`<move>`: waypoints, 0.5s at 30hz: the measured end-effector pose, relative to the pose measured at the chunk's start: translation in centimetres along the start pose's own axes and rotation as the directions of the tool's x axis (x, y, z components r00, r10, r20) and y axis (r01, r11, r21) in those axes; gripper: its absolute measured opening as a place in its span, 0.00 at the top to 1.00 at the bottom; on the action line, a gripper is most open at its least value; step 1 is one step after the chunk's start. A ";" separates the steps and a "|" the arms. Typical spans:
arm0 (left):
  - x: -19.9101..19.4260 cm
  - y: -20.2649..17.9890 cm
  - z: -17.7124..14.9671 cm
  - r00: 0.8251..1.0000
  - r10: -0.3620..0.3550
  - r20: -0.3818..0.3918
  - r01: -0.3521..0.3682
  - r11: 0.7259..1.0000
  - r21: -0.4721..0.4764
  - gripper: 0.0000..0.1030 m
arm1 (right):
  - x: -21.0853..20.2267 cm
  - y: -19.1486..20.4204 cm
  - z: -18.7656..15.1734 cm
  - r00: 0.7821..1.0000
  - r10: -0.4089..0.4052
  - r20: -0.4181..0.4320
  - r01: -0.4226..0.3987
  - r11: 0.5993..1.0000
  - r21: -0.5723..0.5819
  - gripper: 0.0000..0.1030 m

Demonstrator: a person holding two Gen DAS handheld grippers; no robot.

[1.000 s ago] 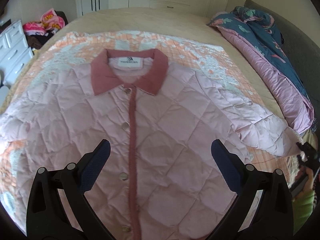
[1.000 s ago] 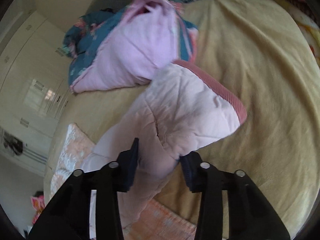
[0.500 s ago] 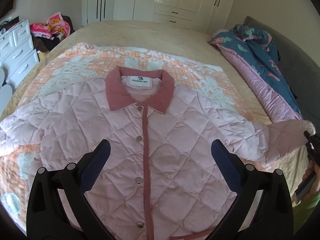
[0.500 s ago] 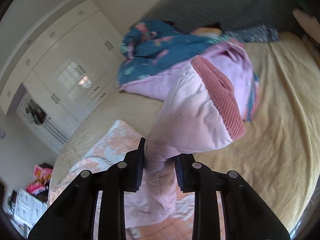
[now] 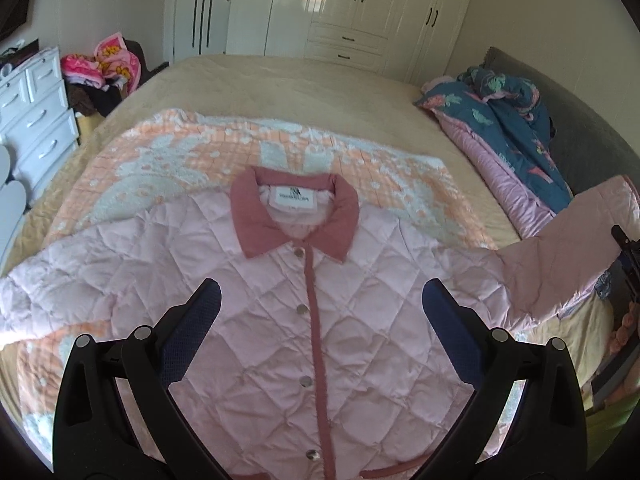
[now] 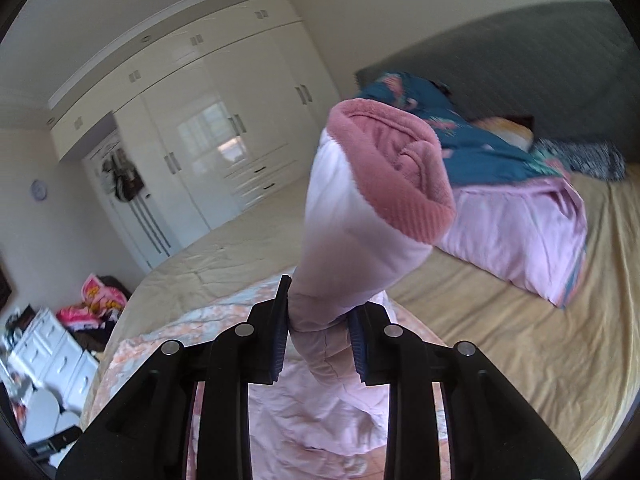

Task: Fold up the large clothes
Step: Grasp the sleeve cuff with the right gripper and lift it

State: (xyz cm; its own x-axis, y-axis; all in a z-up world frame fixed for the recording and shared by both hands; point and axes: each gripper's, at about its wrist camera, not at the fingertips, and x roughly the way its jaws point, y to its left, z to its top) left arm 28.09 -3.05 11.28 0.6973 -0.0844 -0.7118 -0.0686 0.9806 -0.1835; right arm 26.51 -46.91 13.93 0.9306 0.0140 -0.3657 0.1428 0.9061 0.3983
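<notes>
A pink quilted jacket (image 5: 280,304) with a darker pink collar (image 5: 294,216) lies face up and buttoned on an orange and white blanket (image 5: 192,152) on the bed. My left gripper (image 5: 320,324) is open and empty, hovering above the jacket's chest. My right gripper (image 6: 320,316) is shut on the jacket's sleeve (image 6: 360,248) and holds it up off the bed, with the dark pink cuff (image 6: 400,168) standing above the jaws. The raised sleeve also shows in the left wrist view (image 5: 568,256), at the far right.
A teal and pink duvet (image 5: 516,136) is piled along the right of the bed by the grey headboard (image 5: 580,120). White wardrobes (image 5: 340,12) stand behind. A white drawer unit (image 5: 36,116) and a heap of clothes (image 5: 100,68) are at the left.
My right gripper has lifted the sleeve higher, so the cuff now stands upright. My left gripper has drawn back and up from the jacket, staying open.
</notes>
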 end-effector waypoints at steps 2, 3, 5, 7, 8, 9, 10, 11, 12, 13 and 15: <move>-0.3 0.6 0.5 1.000 0.010 0.010 -0.010 1.000 -0.003 0.08 | -0.1 1.6 0.1 1.000 0.014 0.002 -0.013 0.999 -0.030 0.75; -0.5 0.9 0.8 1.000 0.011 0.015 -0.011 1.000 -0.008 0.08 | -0.1 2.4 0.1 1.000 0.020 0.002 -0.020 0.999 -0.047 0.75; -0.9 1.5 1.3 1.000 0.015 0.027 -0.015 1.000 -0.018 0.08 | -0.3 4.3 -0.1 0.999 0.038 0.001 -0.038 0.997 -0.072 0.75; -1.3 2.2 1.6 0.999 0.014 0.035 -0.013 1.000 -0.026 0.08 | -0.4 5.6 -0.1 0.999 0.047 0.003 -0.047 0.995 -0.093 0.75; -1.4 2.6 1.8 0.999 0.013 0.039 -0.011 0.999 -0.034 0.08 | -0.2 6.3 -0.2 0.998 0.057 0.000 -0.057 0.993 -0.099 0.75; -1.6 3.1 2.0 0.999 0.011 0.041 -0.009 0.999 -0.042 0.08 | -0.1 6.9 -0.2 0.998 0.063 -0.003 -0.063 0.992 -0.105 0.75; -1.7 3.5 2.0 0.999 0.008 0.043 -0.006 0.999 -0.046 0.08 | -0.1 7.5 -0.4 0.998 0.068 -0.005 -0.068 0.991 -0.111 0.75; -1.9 3.8 2.2 0.999 0.008 0.050 -0.006 0.999 -0.051 0.08 | 0.0 8.3 -0.5 0.997 0.077 -0.008 -0.078 0.990 -0.115 0.75; -2.1 4.4 2.2 0.998 0.012 0.065 -0.008 0.998 -0.061 0.08 | 0.1 8.9 -0.6 0.996 0.087 -0.012 -0.088 0.989 -0.118 0.75; -2.3 4.8 2.3 0.997 0.013 0.071 -0.008 0.998 -0.067 0.08 | 0.2 9.4 -0.8 0.995 0.095 -0.014 -0.096 0.988 -0.124 0.75; -2.3 5.6 2.3 0.997 0.010 0.070 -0.005 0.997 -0.074 0.08 | 0.4 11.0 -1.1 0.994 0.111 -0.020 -0.112 0.983 -0.142 0.76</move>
State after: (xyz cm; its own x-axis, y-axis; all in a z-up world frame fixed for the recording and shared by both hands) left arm 27.77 3.08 13.47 0.7449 -0.0622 -0.6642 -0.1246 0.9652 -0.2301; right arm 28.06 -36.46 17.22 0.9337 0.1227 -0.3363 -0.0120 0.9496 0.3133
